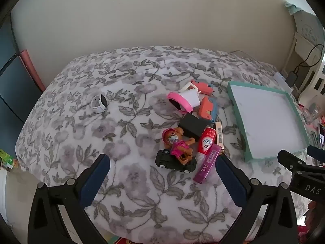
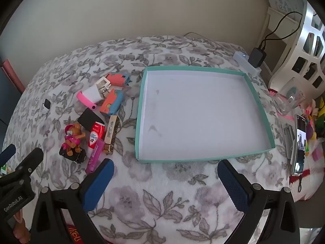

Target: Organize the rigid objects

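A: Left gripper point(image 1: 162, 168) wide open, nothing between the fingers point(image 1: 95, 174). Black toy car point(image 1: 174, 162) just ahead of the gap, with a dog figure point(image 1: 177, 142) in pink lying on top.

B: Writing?

A: Red tube point(image 1: 206, 142) ahead of the right finger, white lettering, too small to read. Pink-purple stick point(image 1: 207, 162) touching it, barcode on the side, script unreadable. Gold bar point(image 1: 219, 136) beside those, printed label, illegible. "DAS" legible on the other tool at the right edge.

B: Farther out?

A: Black block point(image 1: 192, 126), pink band point(image 1: 178, 103), white charger point(image 1: 191, 97), two coral-and-blue pieces point(image 1: 207, 107). White watch point(image 1: 99, 103) well apart, ahead and left.

B: Right gripper point(image 2: 165, 169)?

A: Equally spread, empty. Tray point(image 2: 203, 158), teal rim, white floor, straight ahead of the gap, near edge just past the fingertips point(image 2: 107, 166). Nothing in it.

B: Readable text there?

A: "GenRobot.AI" on the left tool's body at lower left. Red tube again left of the left finger, lettering blurred. Phone point(image 2: 298, 142) far right, screen lit, content not legible.

B: Surface?

A: Floral blanket point(image 2: 154, 203) under everything.
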A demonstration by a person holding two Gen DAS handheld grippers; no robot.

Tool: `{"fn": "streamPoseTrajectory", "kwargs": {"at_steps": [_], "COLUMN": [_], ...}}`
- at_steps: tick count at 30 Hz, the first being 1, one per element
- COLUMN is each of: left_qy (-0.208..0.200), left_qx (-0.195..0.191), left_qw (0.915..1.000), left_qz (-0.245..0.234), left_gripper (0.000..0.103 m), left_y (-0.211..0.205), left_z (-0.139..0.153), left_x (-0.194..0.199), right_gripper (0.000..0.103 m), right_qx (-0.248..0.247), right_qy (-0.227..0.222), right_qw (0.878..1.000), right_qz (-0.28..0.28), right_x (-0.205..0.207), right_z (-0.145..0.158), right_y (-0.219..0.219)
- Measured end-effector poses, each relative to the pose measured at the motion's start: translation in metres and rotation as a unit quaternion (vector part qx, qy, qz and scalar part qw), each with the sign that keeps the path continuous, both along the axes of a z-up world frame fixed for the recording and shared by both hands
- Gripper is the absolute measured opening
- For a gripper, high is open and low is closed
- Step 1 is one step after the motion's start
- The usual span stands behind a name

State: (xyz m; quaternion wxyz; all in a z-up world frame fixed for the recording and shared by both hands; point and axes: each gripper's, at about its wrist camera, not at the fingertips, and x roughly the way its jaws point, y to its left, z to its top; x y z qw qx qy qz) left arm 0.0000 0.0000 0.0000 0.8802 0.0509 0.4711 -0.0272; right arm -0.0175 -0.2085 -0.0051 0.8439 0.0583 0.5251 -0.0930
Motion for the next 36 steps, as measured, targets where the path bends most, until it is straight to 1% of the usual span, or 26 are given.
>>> {"fn": "streamPoseTrajectory", "kwargs": {"at_steps": [3,7,11,19,36], "left_qy": [-0.005,-0.002,0.002,-0.008,-0.011], "left_qx": [-0.004,-0.006,-0.008,0.003,0.008], "left_qw": [1.0,1.0,1.0,0.9999,0.9999], "left_qz": [-0.001,-0.002,0.001,0.005,0.005], "left_gripper": [0.103,0.103,0.103,0.103,0.103], "left_y": [0.0002,0.0029,0.0079,0.0034,0.0041], "left_z": [0.0001,-0.0008,0.0067,0.005,0.0048], "left_x": [-0.0002,0.0019,0.0048,0.0,-0.0007], "right_gripper": [0.103,0.103,0.103,0.103,0.103], "right_qx": [-0.002,-0.002,-0.002,-0.001,-0.001], "right_qy": [0.001,0.0,0.001,0.002,0.003], "right_qw": [1.0,1.0,1.0,1.0,1.0], "right_qz": [0.0,0.0,0.0,-0.001,-0.001], "right_x": [0.0001,0.0002,0.0002,0.0006,0.0018], "right_z": [0.0,-0.0001,-0.0002,-0.0009,-0.001], "right_y": [0.0001,0.0002,0.0003,0.0002,0.0013]}}
